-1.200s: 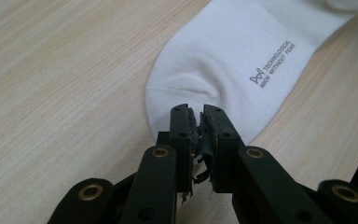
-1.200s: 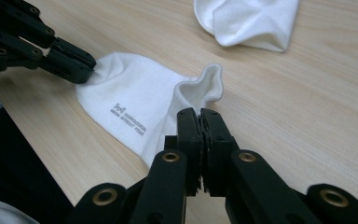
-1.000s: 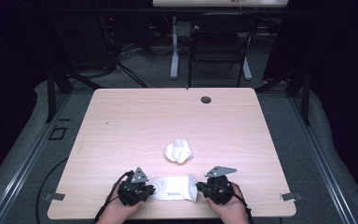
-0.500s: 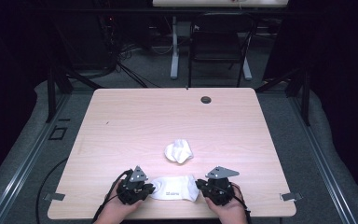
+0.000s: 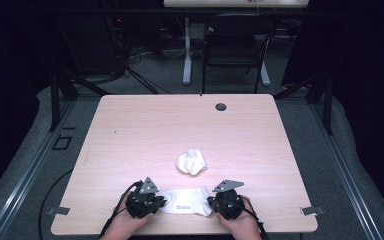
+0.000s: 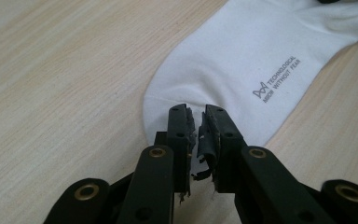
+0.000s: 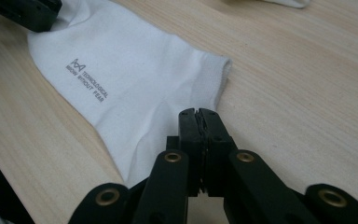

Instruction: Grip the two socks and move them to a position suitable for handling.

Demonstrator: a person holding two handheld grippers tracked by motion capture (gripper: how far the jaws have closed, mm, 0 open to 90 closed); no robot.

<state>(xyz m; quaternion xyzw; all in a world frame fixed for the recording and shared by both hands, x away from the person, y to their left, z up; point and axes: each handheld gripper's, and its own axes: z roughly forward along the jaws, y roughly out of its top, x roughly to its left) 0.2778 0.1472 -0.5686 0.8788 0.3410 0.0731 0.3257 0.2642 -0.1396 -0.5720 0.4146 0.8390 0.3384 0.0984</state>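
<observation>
A flat white sock is lying on the worktop between the two tools, near the front edge. The left hand-held gripper is sitting at one end of it and the right hand-held gripper at the other.

From above, both tools are looking like dark lumps and their jaws are staying hidden. The left gripper view is showing more: the left hand-held gripper is standing at the rounded end of the sock, jaws narrow with a slim gap, and whether cloth is pinched I cannot tell. The right gripper view is showing the right hand-held gripper having just been closing, jaws pressed together on the sock's edge by the cuff.

Beyond both tools, a crumpled sock is resting apart.
</observation>
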